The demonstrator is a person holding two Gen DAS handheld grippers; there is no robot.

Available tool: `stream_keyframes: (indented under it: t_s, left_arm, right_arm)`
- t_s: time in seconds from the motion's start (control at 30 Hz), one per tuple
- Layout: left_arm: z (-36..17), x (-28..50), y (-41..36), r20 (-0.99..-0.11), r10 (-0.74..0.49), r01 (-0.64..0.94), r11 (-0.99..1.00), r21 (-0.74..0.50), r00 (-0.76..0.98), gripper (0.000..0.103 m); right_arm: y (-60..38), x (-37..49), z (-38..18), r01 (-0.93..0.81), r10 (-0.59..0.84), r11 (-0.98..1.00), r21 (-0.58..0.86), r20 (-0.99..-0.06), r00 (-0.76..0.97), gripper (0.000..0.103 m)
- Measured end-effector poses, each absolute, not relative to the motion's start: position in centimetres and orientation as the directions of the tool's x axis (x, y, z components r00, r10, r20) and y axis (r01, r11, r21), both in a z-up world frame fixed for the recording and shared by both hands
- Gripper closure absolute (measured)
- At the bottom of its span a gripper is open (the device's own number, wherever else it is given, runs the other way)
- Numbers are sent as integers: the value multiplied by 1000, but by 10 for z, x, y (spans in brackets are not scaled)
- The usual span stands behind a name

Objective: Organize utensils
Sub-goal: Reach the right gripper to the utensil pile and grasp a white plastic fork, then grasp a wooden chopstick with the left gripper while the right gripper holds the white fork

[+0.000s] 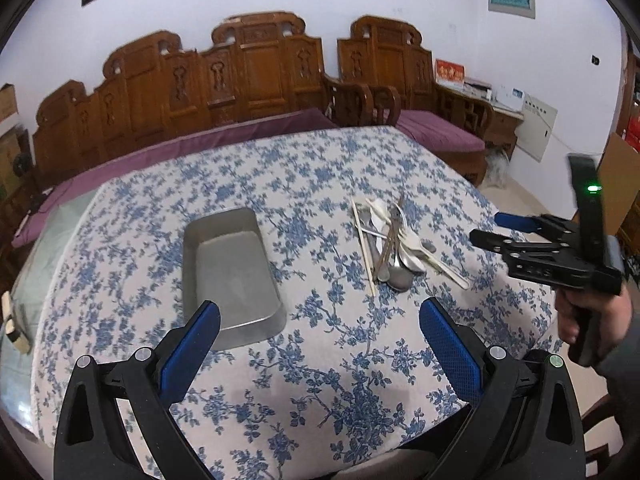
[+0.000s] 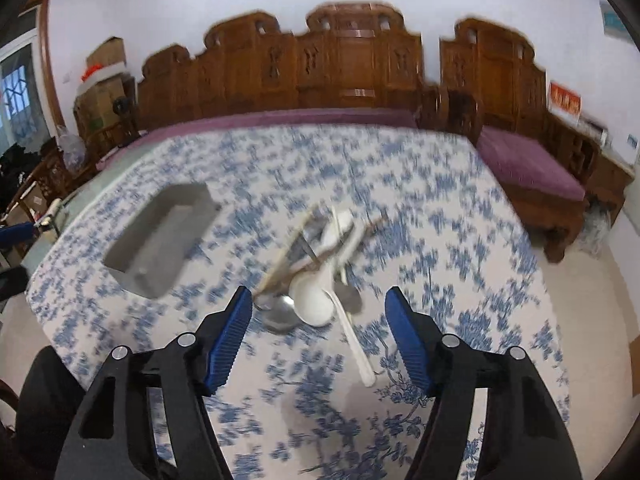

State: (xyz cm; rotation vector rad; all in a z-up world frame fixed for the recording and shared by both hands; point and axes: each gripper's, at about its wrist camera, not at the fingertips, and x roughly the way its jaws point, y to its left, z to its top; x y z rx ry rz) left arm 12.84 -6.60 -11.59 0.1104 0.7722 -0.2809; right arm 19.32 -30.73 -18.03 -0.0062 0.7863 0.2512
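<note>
Carved wooden benches (image 1: 256, 76) with purple cushions line the pale wall, and in front of them sits the table (image 1: 312, 368) under a white cloth printed with blue flowers. On that cloth we've got 2 things to watch. Over on the left in the left wrist view is a grey metal tray (image 1: 230, 276), rectangular, nothing in it that shows. To its right, well apart from it, lies the pile of utensils (image 1: 390, 244): pale chopsticks, white spoons and metal spoons all crossed over one another in a loose heap.

Left gripper (image 1: 320, 320) hangs above the near part of the table, jaws spread wide with only cloth between them, the left blue pad overlapping the tray's near corner in the picture. Nothing gripped there.

Right gripper (image 2: 318, 306) is in close on the pile, tilted down toward it. Its view is smeared with blur, but the blue pads stand apart on either side of the near end of the heap, where a white spoon (image 2: 314, 300) bowl and a metal spoon bowl lie. The pads aren't pressing on anything. From the left wrist view you catch a hand (image 1: 588, 312) on that gripper's handle at the right edge, a green light glowing on it.
</note>
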Motion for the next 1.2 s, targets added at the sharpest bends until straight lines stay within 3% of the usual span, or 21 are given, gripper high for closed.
stream_keyframes:
  t_s: [0.27, 0.47, 0.67, 1.03, 1.2]
  left_arm:
    - [-140, 154, -88, -744, -216, 322, 947, -2, 633, 6]
    - [-161, 173, -105, -781, -234, 344, 939, -26, 578, 6]
    - [-180, 185, -120, -814, -220, 368, 930, -8, 538, 12]
    - [-203, 224, -151, -848, -189, 401, 916, 30, 496, 20]
    - [-220, 251, -162, -868, -171, 398, 917, 33, 466, 29]
  right_arm:
    - [-321, 226, -230, -246, 237, 963, 110, -783, 576, 45]
    - [-329, 241, -268, -250, 243, 959, 130, -833, 498, 59]
    - [-327, 250, -274, -293, 300, 941, 171, -823, 483, 64]
    - [-318, 248, -279, -348, 291, 928, 132, -839, 459, 97]
    - [-324, 243, -263, -370, 333, 916, 156, -811, 481, 98]
